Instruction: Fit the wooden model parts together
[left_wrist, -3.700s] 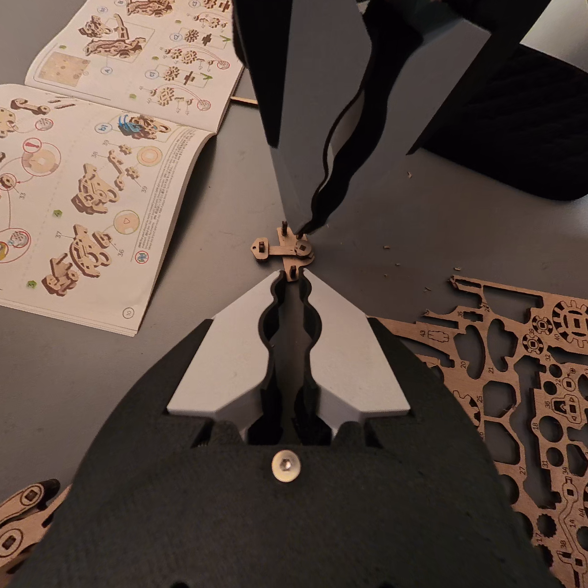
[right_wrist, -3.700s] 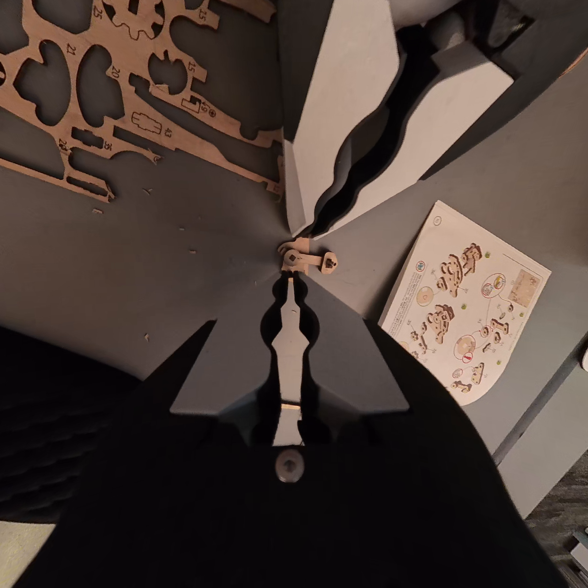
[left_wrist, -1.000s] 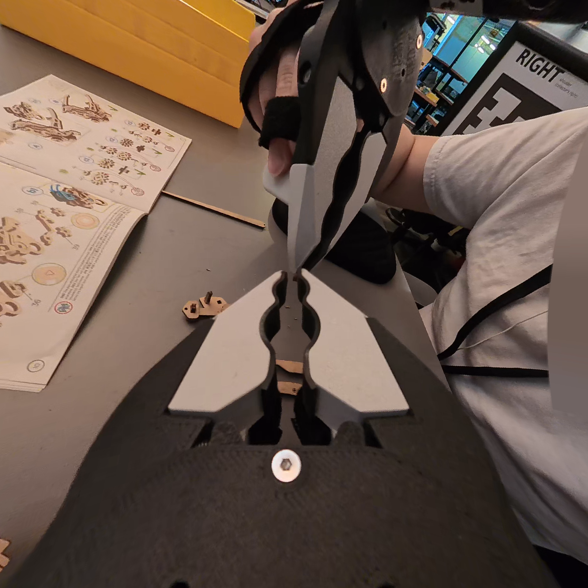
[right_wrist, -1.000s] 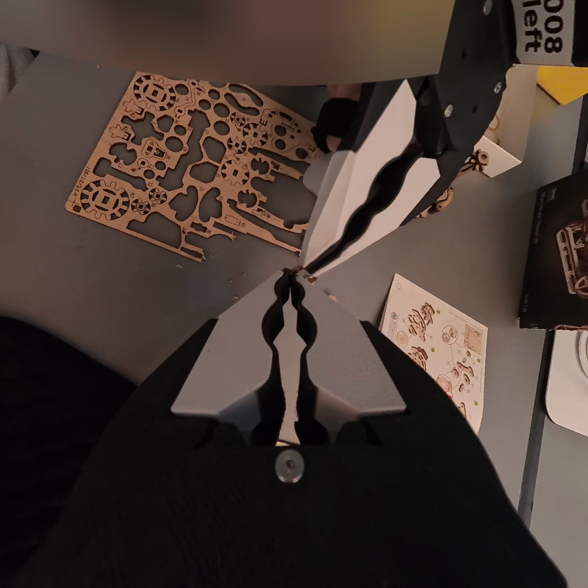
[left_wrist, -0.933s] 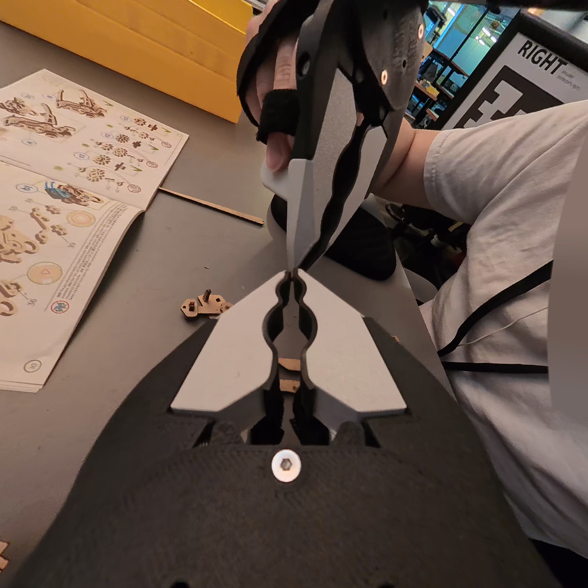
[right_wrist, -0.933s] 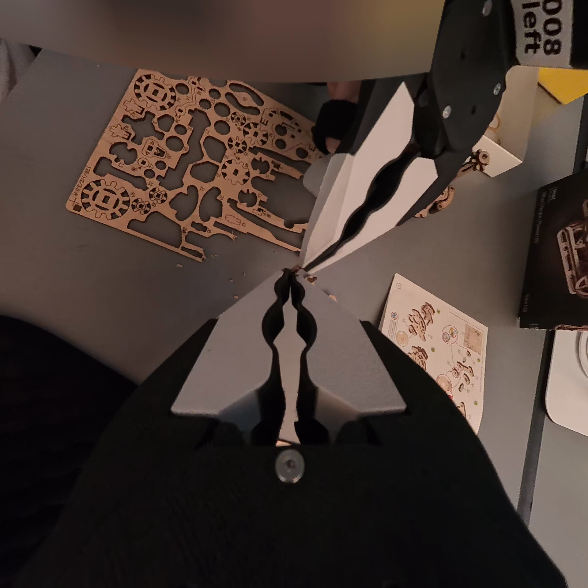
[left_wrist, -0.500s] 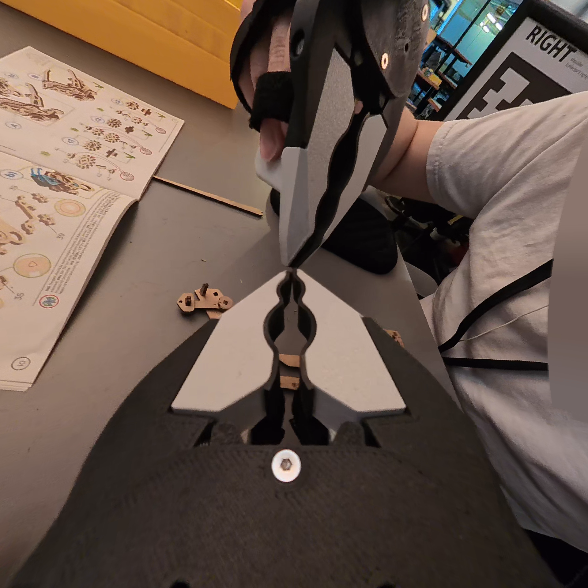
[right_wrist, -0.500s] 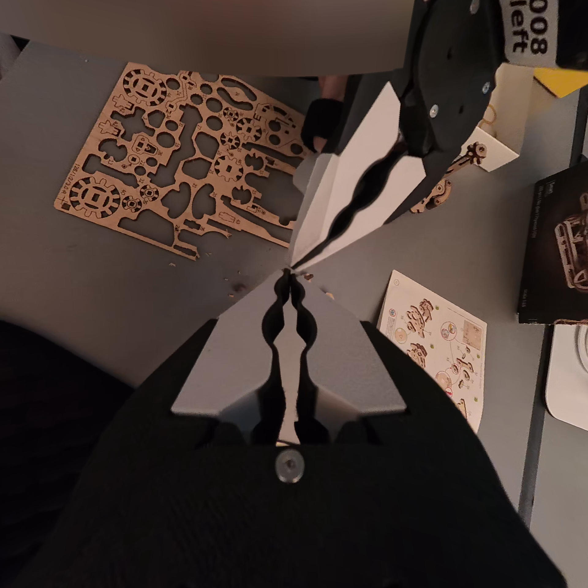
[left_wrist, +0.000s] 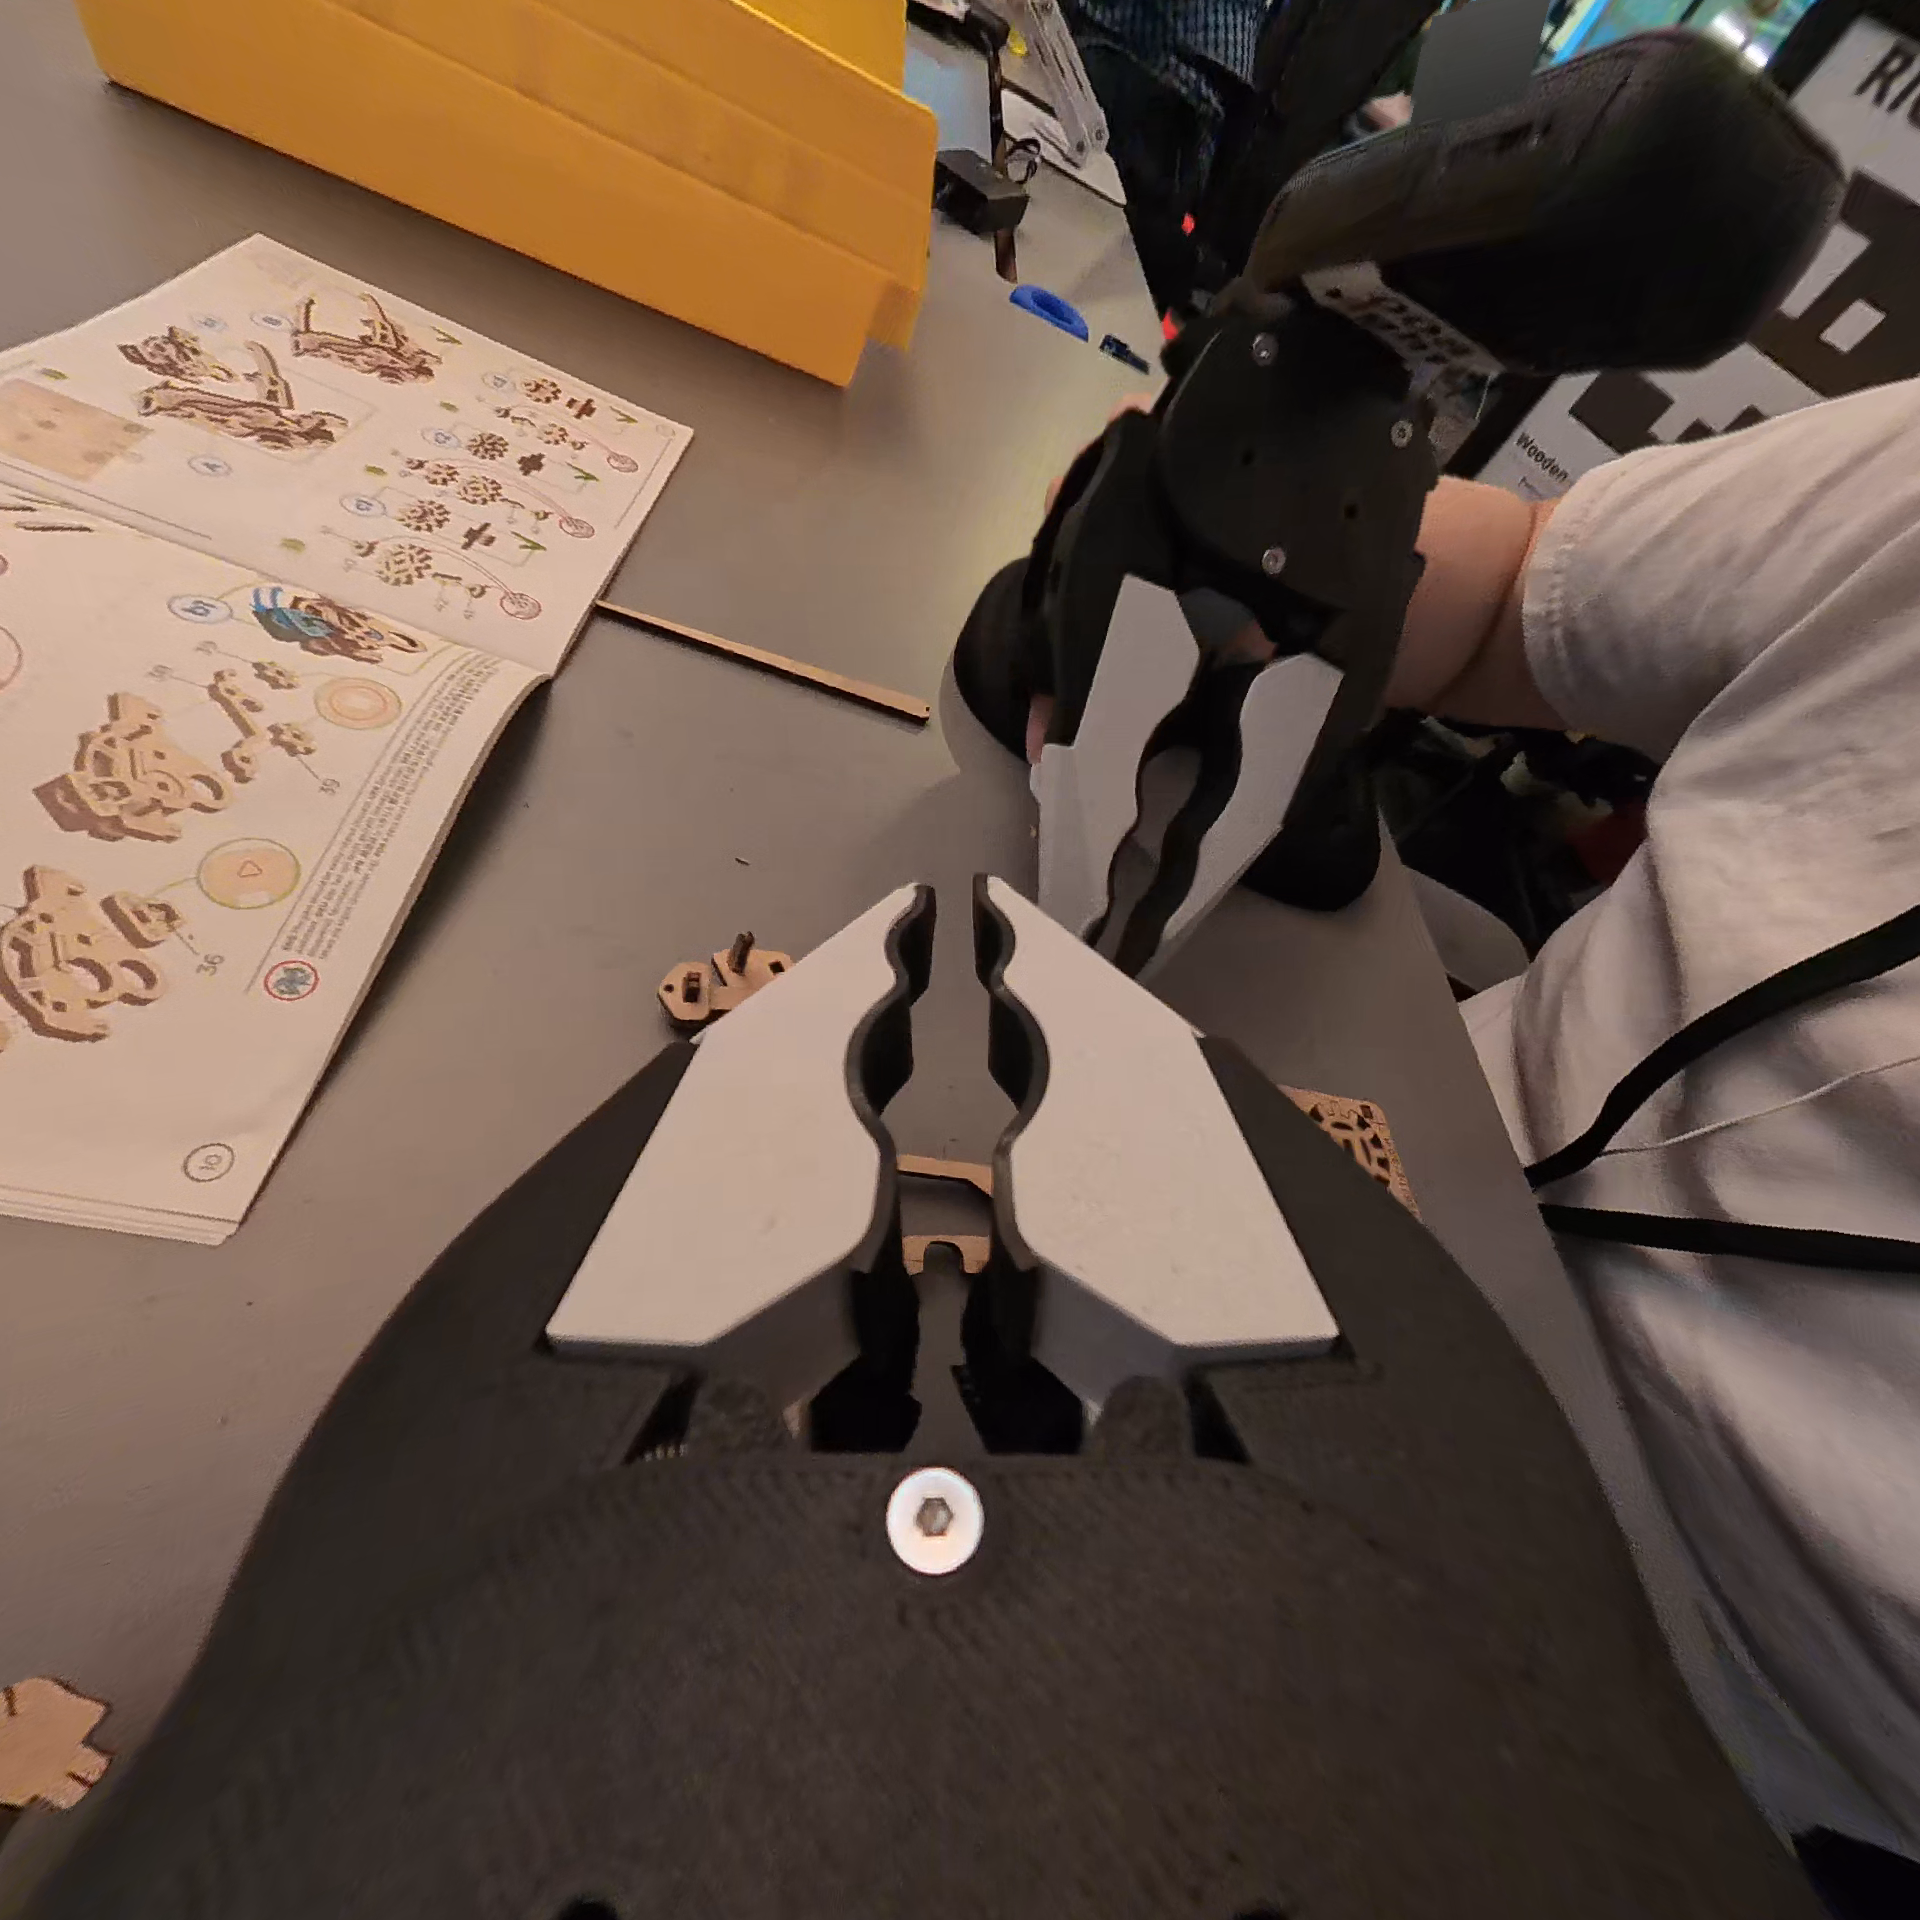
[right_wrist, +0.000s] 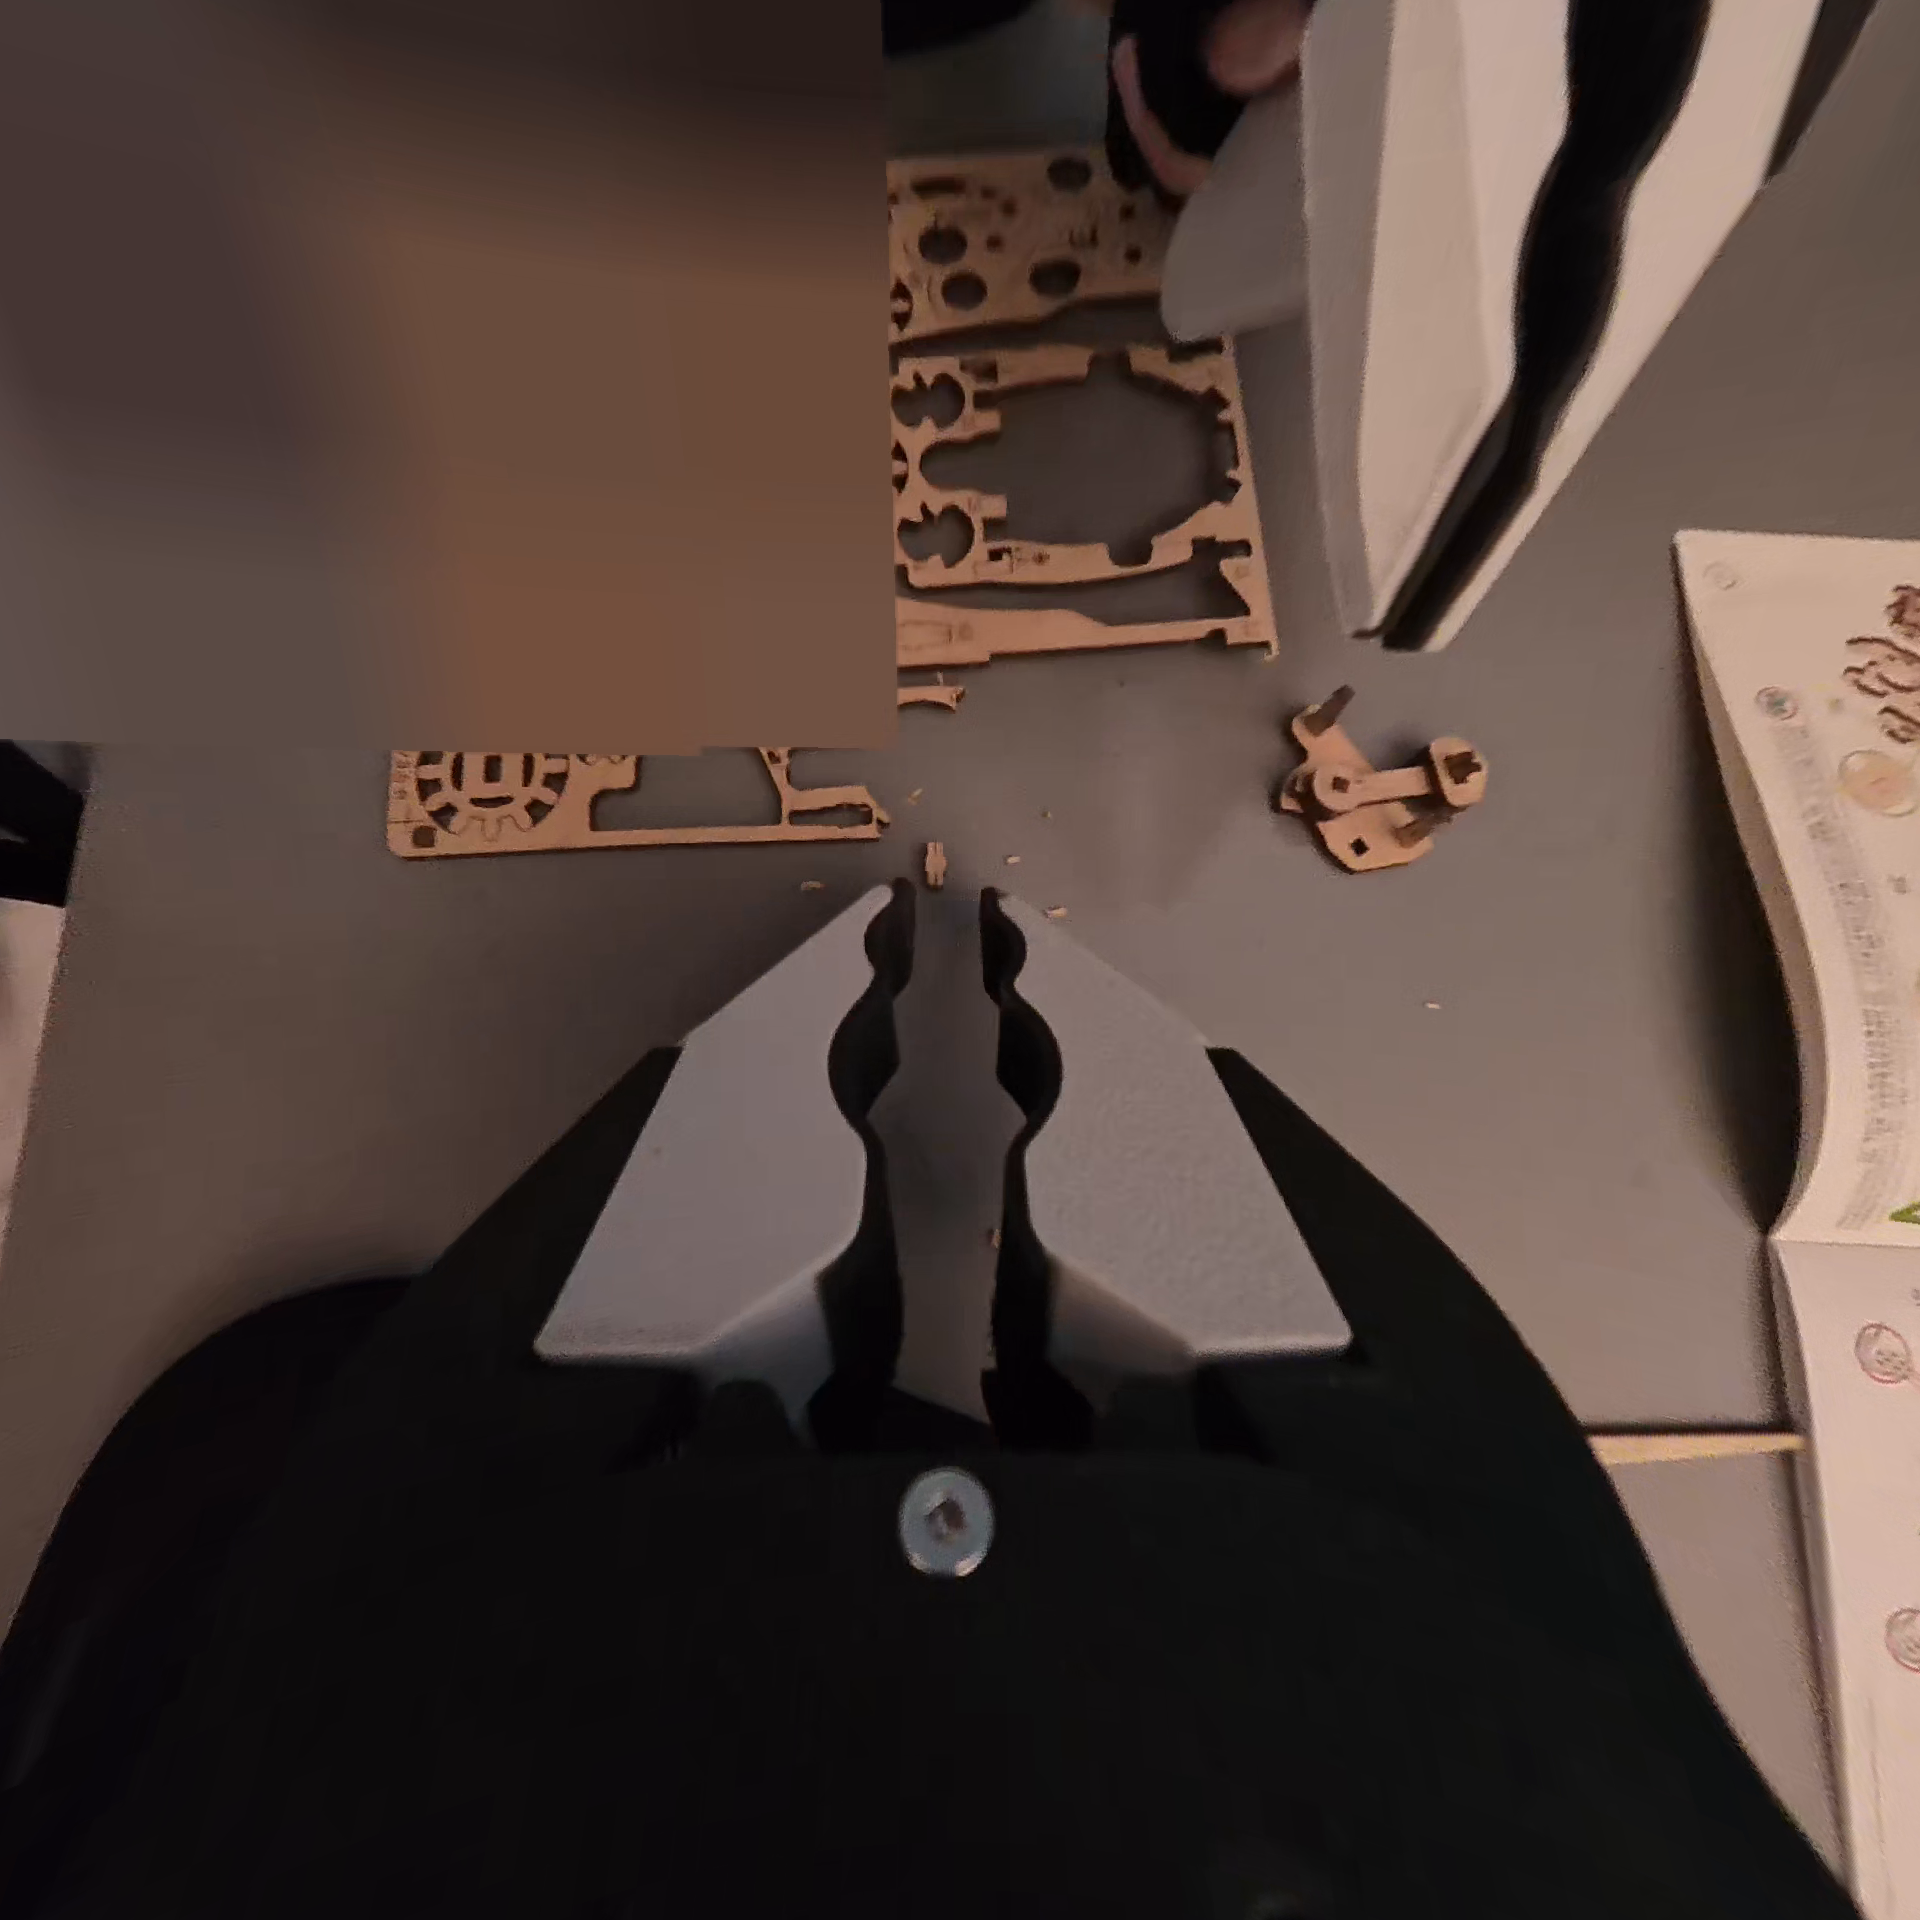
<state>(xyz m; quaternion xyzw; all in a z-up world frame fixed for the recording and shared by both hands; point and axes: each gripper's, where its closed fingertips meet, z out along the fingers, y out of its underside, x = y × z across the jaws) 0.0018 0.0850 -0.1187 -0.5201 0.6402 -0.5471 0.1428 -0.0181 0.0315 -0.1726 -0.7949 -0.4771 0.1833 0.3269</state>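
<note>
A small wooden sub-assembly (left_wrist: 722, 982) lies on the grey table just left of my left gripper (left_wrist: 952, 900), which is slightly open and empty. In the right wrist view the sub-assembly (right_wrist: 1371, 795) lies right of my right gripper (right_wrist: 940, 900), also slightly open and empty. A tiny wooden pin (right_wrist: 935, 864) lies on the table just ahead of the right fingertips. The right gripper (left_wrist: 1122, 935) points down at the table right of the left one. The left gripper (right_wrist: 1397, 629) hangs at the upper right.
An open instruction booklet (left_wrist: 239, 727) lies at the left, a yellow box (left_wrist: 582, 156) behind it and a thin wooden strip (left_wrist: 758, 660) between. Punched wooden sheets (right_wrist: 1081, 499) (right_wrist: 623, 800) lie ahead of the right gripper. A person in a white shirt (left_wrist: 1714, 935) is at the right. One gripper's finger ends stand about 8 centimeters off the other's.
The two grippers were shut and tip to tip above the table. They have moved apart, both have opened a little, and the right one has come down near the table.
</note>
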